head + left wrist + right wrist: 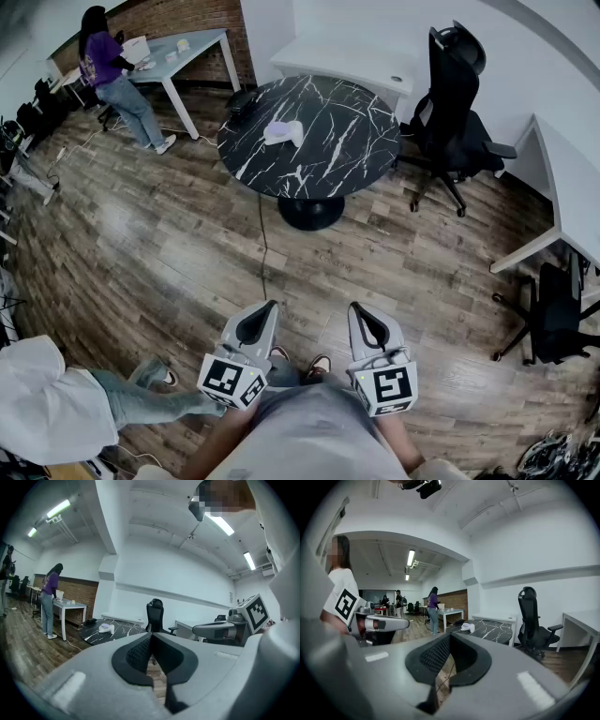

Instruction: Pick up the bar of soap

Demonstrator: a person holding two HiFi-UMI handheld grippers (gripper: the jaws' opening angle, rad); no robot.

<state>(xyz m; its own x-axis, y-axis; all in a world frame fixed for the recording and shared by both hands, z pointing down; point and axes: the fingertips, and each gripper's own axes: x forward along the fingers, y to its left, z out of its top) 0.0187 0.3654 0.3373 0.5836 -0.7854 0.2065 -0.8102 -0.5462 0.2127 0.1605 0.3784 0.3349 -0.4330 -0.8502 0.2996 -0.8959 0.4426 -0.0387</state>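
Observation:
The bar of soap (pixel 283 132) is a pale, lilac-tinted lump, seemingly on a white holder, on the round black marble table (pixel 328 155) far ahead. It also shows small in the left gripper view as the soap (pixel 106 628) and in the right gripper view as the soap (pixel 468 627). My left gripper (pixel 271 306) and right gripper (pixel 356 307) hang side by side close to my body, over the wooden floor, well short of the table. Both are shut, with nothing between the jaws. The left gripper (pixel 152 636) and right gripper (pixel 449 636) point toward the table.
A black office chair (pixel 455 103) stands right of the table, another chair (pixel 553 314) at the far right beside a white desk (pixel 562 187). A person in purple (pixel 112 75) stands at a far-left desk. Someone's leg (pixel 131 398) is at lower left. A cable (pixel 262 234) runs across the floor.

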